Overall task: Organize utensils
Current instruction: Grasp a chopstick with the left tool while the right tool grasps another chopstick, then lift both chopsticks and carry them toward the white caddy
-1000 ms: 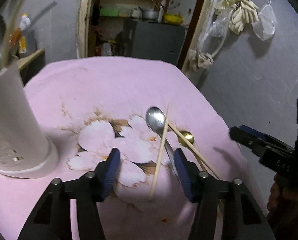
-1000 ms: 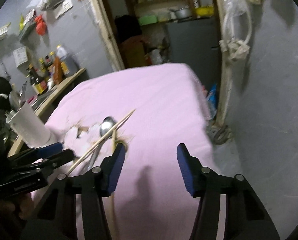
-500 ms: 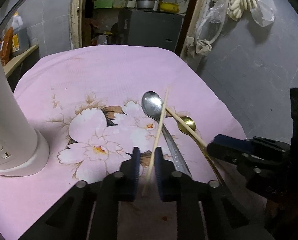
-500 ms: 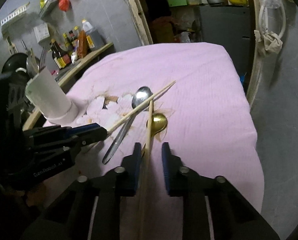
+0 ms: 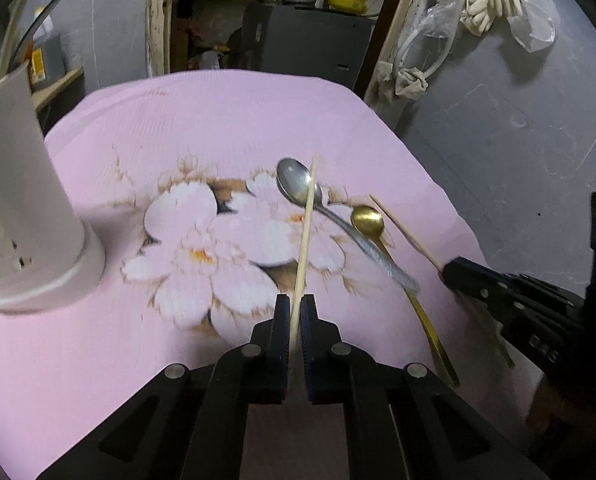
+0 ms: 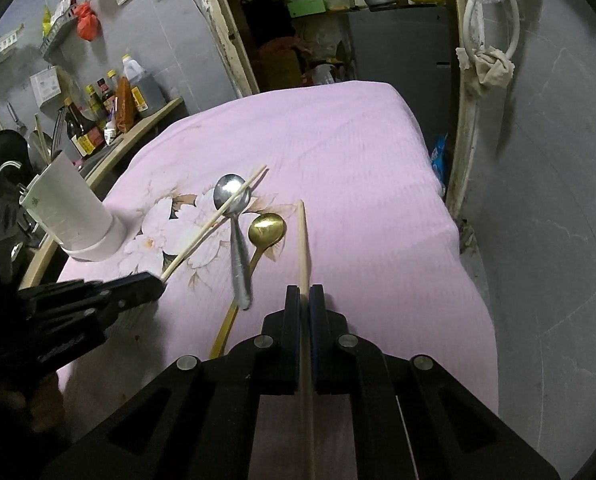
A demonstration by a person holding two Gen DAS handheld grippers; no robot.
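Pinching one pale wooden chopstick [image 5: 303, 240] between its pads, the left gripper [image 5: 294, 320] is clenched on the stick's near end; its jaws have just been closing. The right gripper [image 6: 305, 300] is clamped the same way on a second chopstick [image 6: 303, 240], its jaws also freshly closed.

Both sticks are thin, straight and light tan. The left one runs away from the jaws across the bowl of a silver spoon [image 5: 298, 186]. The right one points far, lying just right of a gold spoon [image 6: 266, 229]. The two spoons lie side by side, bowls far, on a pink flowered cloth [image 6: 337, 140].

Further left stands a white utensil holder [image 5: 22, 208], upright and well apart from the spoons.
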